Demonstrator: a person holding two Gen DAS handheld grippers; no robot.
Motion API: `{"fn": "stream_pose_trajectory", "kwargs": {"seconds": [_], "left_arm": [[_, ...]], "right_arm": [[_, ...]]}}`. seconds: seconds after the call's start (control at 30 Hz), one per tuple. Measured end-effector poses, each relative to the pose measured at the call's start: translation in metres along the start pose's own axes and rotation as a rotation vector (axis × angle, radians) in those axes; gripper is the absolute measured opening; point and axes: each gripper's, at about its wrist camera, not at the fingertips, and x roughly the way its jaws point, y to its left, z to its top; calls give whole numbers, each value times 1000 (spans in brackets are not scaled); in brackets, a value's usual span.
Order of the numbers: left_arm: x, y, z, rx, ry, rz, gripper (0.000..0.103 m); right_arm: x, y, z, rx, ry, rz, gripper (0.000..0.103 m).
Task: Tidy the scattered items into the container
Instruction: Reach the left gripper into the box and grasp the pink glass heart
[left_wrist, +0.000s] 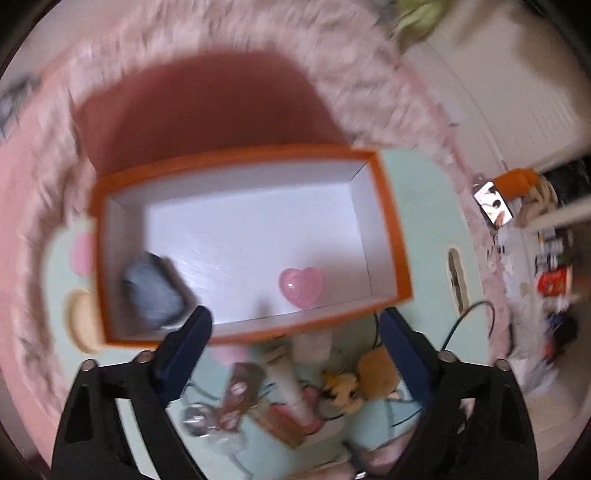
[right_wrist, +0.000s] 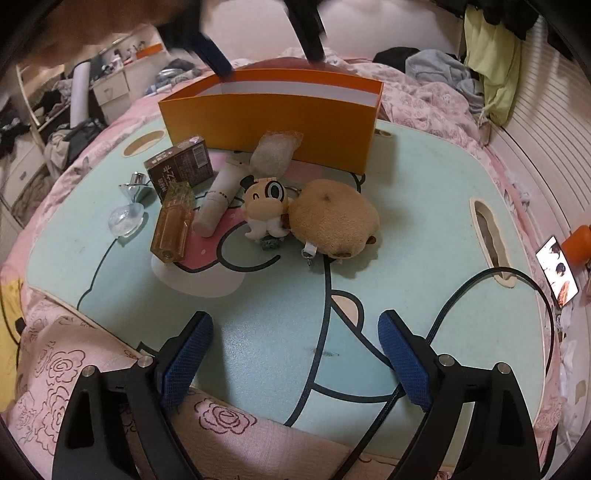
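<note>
The orange box (left_wrist: 391, 221) with a white inside stands on a mint lap table (right_wrist: 406, 229). It holds a pink heart (left_wrist: 301, 286) and a dark grey object (left_wrist: 155, 291). My left gripper (left_wrist: 295, 332) is open and empty, above the box's near rim; it shows blurred in the right wrist view (right_wrist: 266, 48). My right gripper (right_wrist: 295, 354) is open and empty, low over the table's near edge. Scattered in front of the box (right_wrist: 273, 129): a brown carton (right_wrist: 181, 166), an amber bottle (right_wrist: 173, 225), a white tube (right_wrist: 221, 195), a cow plush (right_wrist: 266, 206), a brown plush (right_wrist: 332, 218), a bubble-wrap piece (right_wrist: 273, 151), clear glass pieces (right_wrist: 127, 218).
The table lies on a pink floral bed cover (right_wrist: 74, 369). A black cable (right_wrist: 461, 295) runs over the table's right side. A phone (right_wrist: 557, 277) lies to the right. Clothes (right_wrist: 436, 66) pile behind the box. Shelves (right_wrist: 44, 110) stand at the left.
</note>
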Motion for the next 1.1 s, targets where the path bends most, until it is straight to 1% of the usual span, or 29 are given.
{"fn": "stream_pose_trajectory", "kwargs": {"seconds": [0.03, 0.1, 0.17, 0.3, 0.37, 0.43, 0.5, 0.57, 0.6, 0.63, 0.67, 0.7, 0.73, 0.77, 0.8, 0.83, 0.97, 1.0, 1.03, 1.1], "left_arm": [[10, 3, 4, -33, 40, -10, 81], [28, 7, 9, -81, 111, -23, 80], [37, 11, 10, -115, 145, -26, 80], [51, 15, 16, -140, 186, 36, 80], [65, 15, 12, -126, 201, 101, 74], [65, 8, 6, -91, 172, 142, 75], [65, -2, -1, -33, 172, 199, 74], [63, -4, -5, -19, 159, 202, 73], [61, -4, -8, -16, 149, 201, 70], [58, -4, -9, -14, 134, 199, 63], [56, -5, -11, -11, 119, 198, 59], [52, -5, -13, -7, 100, 199, 48], [48, -5, -15, -1, 83, 201, 36], [46, -4, -18, 1, 72, 204, 31], [44, -3, -20, 4, 64, 205, 19], [42, -1, -22, 10, 56, 208, 12], [40, 8, -31, 17, 44, 211, 11], [38, 9, -32, 15, 46, 208, 12], [37, 11, -33, 15, 48, 210, 14], [36, 8, -32, 22, 48, 216, 14]], "right_arm": [[1, 0, 0, 1, 0, 0, 91], [1, 0, 0, 6, -2, 1, 91], [2, -1, 0, 11, -5, 4, 92], [1, -1, -1, 13, -7, 6, 92], [1, -2, -1, 13, -7, 6, 92], [1, -2, -1, 14, -7, 4, 93], [2, -2, 0, 16, -6, 4, 93], [2, -2, 0, 16, -4, 2, 93], [2, -2, 1, 16, -5, 2, 93], [3, -3, 0, 16, -5, 2, 93], [3, -2, 1, 14, -5, 1, 93], [3, -3, 1, 14, -5, 1, 93], [3, -3, 0, 16, -5, 2, 93], [3, -2, 1, 16, -6, 2, 93], [3, -2, 1, 16, -6, 2, 93], [3, -2, 1, 15, -6, 1, 93], [3, -3, 0, 14, -6, 1, 93], [3, -3, 0, 14, -6, 1, 93], [3, -3, 0, 14, -6, 0, 93], [3, -2, 0, 13, -6, 0, 93]]}}
